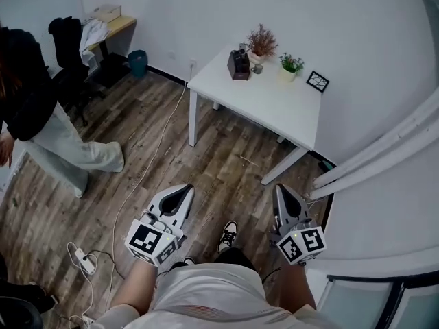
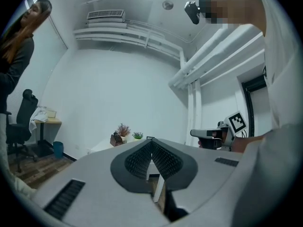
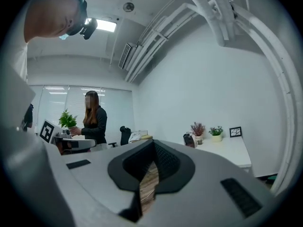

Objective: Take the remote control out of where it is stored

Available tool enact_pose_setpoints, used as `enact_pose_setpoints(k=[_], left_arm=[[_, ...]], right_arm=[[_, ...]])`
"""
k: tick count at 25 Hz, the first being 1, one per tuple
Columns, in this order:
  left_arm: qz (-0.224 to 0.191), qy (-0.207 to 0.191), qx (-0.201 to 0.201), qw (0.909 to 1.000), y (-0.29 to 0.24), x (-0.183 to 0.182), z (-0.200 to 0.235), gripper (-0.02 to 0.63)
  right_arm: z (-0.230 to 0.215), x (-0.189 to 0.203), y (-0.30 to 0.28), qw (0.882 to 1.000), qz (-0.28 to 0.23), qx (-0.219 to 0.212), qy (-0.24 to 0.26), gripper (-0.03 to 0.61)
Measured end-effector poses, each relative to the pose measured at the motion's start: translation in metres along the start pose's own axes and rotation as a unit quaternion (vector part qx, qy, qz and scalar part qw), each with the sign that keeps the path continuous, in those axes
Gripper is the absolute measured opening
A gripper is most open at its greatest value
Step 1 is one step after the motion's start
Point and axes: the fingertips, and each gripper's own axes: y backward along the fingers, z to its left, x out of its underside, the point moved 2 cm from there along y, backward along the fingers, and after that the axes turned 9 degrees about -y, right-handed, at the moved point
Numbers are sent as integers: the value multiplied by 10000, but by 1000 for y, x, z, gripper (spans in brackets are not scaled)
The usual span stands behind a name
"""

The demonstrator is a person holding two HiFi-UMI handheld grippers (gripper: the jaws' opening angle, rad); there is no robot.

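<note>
A white table (image 1: pixel 274 105) stands ahead against the wall. On its far corner sits a dark box-like holder (image 1: pixel 239 65), also seen in the left gripper view (image 2: pixel 116 139) and the right gripper view (image 3: pixel 191 140). No remote control can be made out from here. My left gripper (image 1: pixel 184 189) and right gripper (image 1: pixel 281 190) are held level at waist height above the wooden floor, well short of the table. Both point toward it. The left gripper (image 2: pixel 151 141) has its tips together and holds nothing. The right gripper (image 3: pixel 154 143) is likewise shut and empty.
Beside the holder stand a dried reddish plant (image 1: pixel 261 43), a small green plant (image 1: pixel 291 64) and a picture frame (image 1: pixel 317 81). A person (image 1: pixel 41 115) stands at left near an office chair (image 1: pixel 68 53). A cable and power strip (image 1: pixel 82 258) lie on the floor. White pipes (image 1: pixel 384 153) run along the right.
</note>
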Motion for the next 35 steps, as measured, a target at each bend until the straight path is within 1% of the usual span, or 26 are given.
enact_pose_setpoints(k=[2, 5, 11, 17, 21, 28, 32, 35], left_arm=[[2, -34, -55, 10000, -18, -1, 10, 8], [35, -73, -108, 9999, -52, -4, 20, 8], [67, -141, -174, 9997, -136, -13, 31, 8], [88, -161, -264, 9995, -214, -18, 31, 8], [140, -181, -350, 9991, -255, -19, 30, 8], [366, -294, -488, 9977, -298, -14, 38, 8], [416, -230, -528, 9975, -314, -6, 54, 8], [380, -168, -434, 9982, -334, -1, 69, 8]], right_arm=[[-12, -3, -19, 10000, -2, -47, 48, 12], [-40, -7, -44, 10000, -9, -64, -6, 12], [-107, -40, -90, 10000, -11, -78, -13, 12], [-176, -62, -127, 9997, 33, -204, -104, 12], [-214, -70, -149, 9994, 69, -303, -159, 12], [-254, -64, -185, 9979, 163, -477, -404, 12], [-264, -59, -205, 9978, 228, -478, -402, 12], [-274, -62, -221, 9984, 200, -431, -302, 12]])
